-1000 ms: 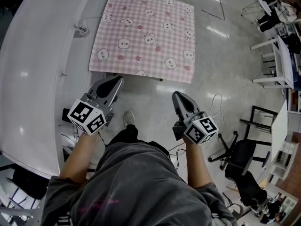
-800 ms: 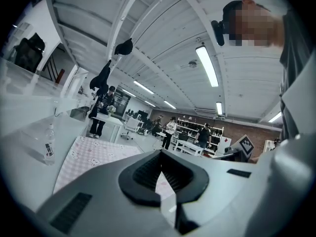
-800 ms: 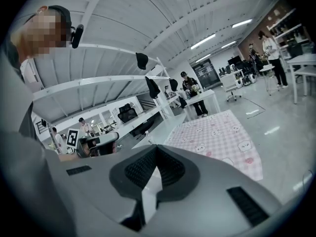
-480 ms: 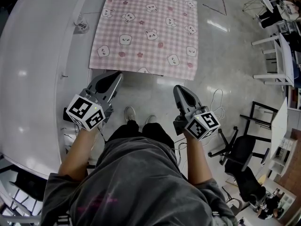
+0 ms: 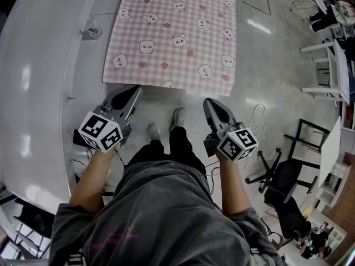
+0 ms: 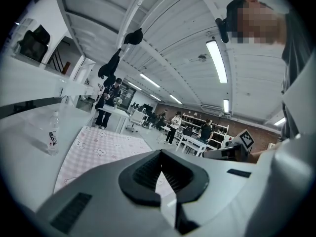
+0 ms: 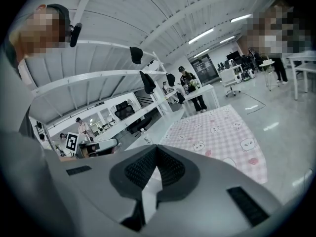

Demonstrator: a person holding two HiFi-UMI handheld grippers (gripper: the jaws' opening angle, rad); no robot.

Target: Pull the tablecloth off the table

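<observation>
The long white worktop (image 5: 39,93) runs down the left side. Beside it stands a smaller table, of which only a dark strip of near edge shows under its cover.

The pink checked tablecloth (image 5: 172,37), printed with small animal faces, lies spread flat over that table. It is square to the edges and looks smooth, so it has not come off. Its near hem faces the person, which is probably why they stand squarely in front of it: both corners of that hem are open to a grab.

The person's grey-shirted torso (image 5: 161,215) fills the lower head view. Both forearms are bent at the elbow and held at about waist height, a body's width apart. One shoe (image 5: 178,117) is set ahead of the other.

The left gripper (image 5: 132,90) points forward, its tip just short of the hem's left end. Its jaws are pressed together on nothing. The right gripper (image 5: 211,103) points the same way, a little further back and clear of the cloth, also closed on nothing. To take the hem, both would have to part first.

A clear water bottle (image 5: 92,31) stands on the worktop just left of the cloth, apart from it, so a straight pull towards the person should miss it.
</observation>
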